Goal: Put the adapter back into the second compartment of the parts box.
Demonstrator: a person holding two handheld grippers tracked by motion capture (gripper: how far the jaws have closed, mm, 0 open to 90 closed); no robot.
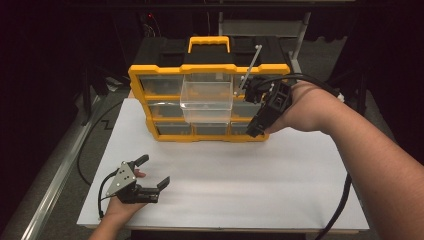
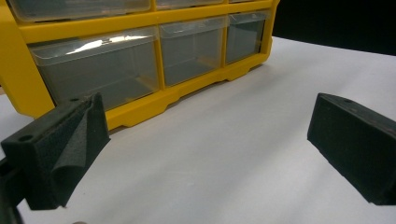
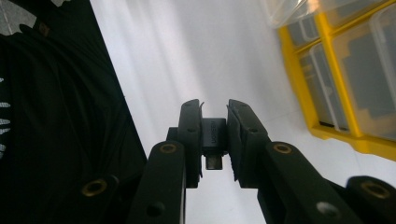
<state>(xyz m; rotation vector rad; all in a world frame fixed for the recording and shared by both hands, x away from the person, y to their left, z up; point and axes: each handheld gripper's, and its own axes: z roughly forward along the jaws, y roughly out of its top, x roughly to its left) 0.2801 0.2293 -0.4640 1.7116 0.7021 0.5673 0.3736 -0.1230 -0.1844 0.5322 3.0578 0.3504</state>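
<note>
The high view looks forward and down from the person's side onto the whole white bench (image 1: 225, 190), with the yellow drawer cabinet (image 1: 210, 70) at its far edge. The left gripper view sits low over the bench, close to the cabinet's (image 2: 140, 109) bottom drawers, looking out between its spread jaws. The right gripper view looks steeply down along its own jaws, with the cabinet (image 3: 327, 126) at its right edge.

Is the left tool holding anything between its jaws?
No, the left tool is open, with only the white table surface showing between its two black jaws.
</note>
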